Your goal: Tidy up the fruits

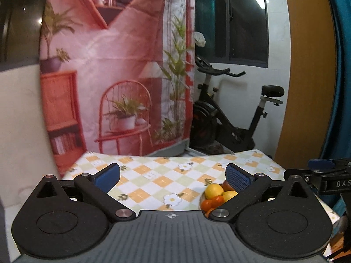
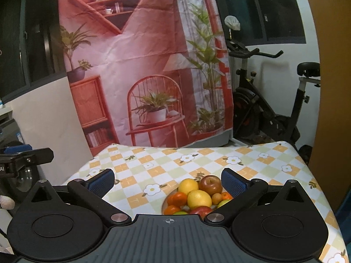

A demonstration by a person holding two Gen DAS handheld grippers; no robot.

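Note:
A pale plate (image 2: 164, 203) piled with fruit sits on the checked tablecloth just below and ahead of my right gripper (image 2: 167, 182). It holds two lemons (image 2: 199, 198), a red apple (image 2: 211, 184), oranges (image 2: 177, 198) and some green fruit (image 2: 224, 202). The gripper's jaws stand wide open above the pile with nothing between the blue pads (image 2: 233, 183). In the left wrist view the fruit pile (image 1: 216, 194) lies low right, half hidden behind the right finger (image 1: 238, 177). My left gripper (image 1: 173, 176) is wide open and empty over bare cloth.
The table (image 2: 252, 164) wears a flower-print checked cloth, with its far edge against a hanging pink backdrop (image 2: 142, 54). An exercise bike (image 2: 274, 109) stands behind at the right beside a wooden panel (image 1: 307, 65). The right gripper's black frame (image 1: 329, 182) shows at the picture's right edge.

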